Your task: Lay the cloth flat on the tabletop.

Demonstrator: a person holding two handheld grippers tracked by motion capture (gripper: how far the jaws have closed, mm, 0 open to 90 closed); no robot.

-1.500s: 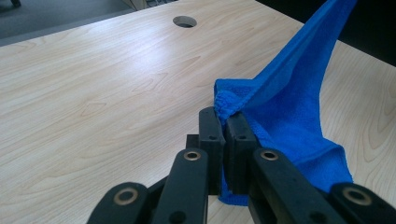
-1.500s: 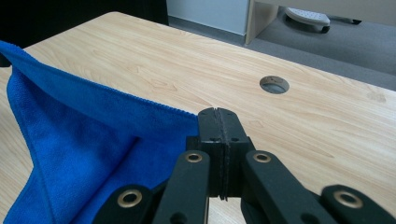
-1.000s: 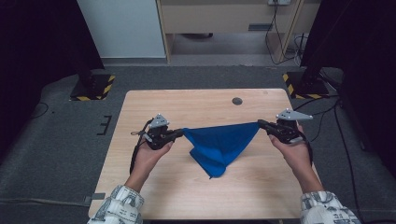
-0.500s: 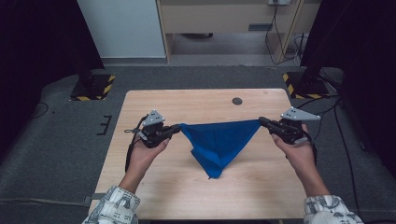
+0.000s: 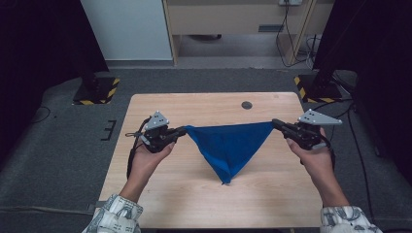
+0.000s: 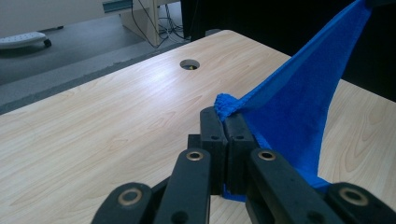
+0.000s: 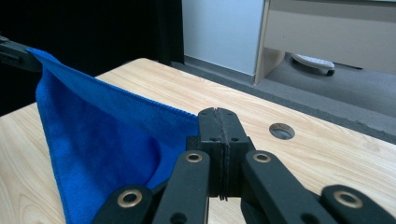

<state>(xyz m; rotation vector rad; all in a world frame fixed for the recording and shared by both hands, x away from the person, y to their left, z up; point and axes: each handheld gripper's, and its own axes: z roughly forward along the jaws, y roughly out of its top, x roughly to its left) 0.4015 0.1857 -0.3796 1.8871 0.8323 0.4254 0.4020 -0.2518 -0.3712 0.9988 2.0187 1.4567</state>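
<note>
- The blue terry-cloth towel (image 5: 228, 148) hangs in a triangle above the light wooden surface (image 5: 194, 199), stretched between the two claws; its top edge runs nearly straight, and its lowest point hangs just above the surface or touches it (the frames do not settle which).
- The left claw (image 5: 180, 131) is clamped on one corner of the towel; in the left gripper view the jaws are pressed together with a tuft of cloth (image 6: 226, 103) bunched at their tips.
- The right claw (image 5: 276, 124) is clamped on the opposite corner; in the right gripper view the towel edge (image 7: 154, 108) runs into the closed jaws.
- A round cable hole (image 5: 246, 105) lies in the surface beyond the towel, well apart from it.
</note>
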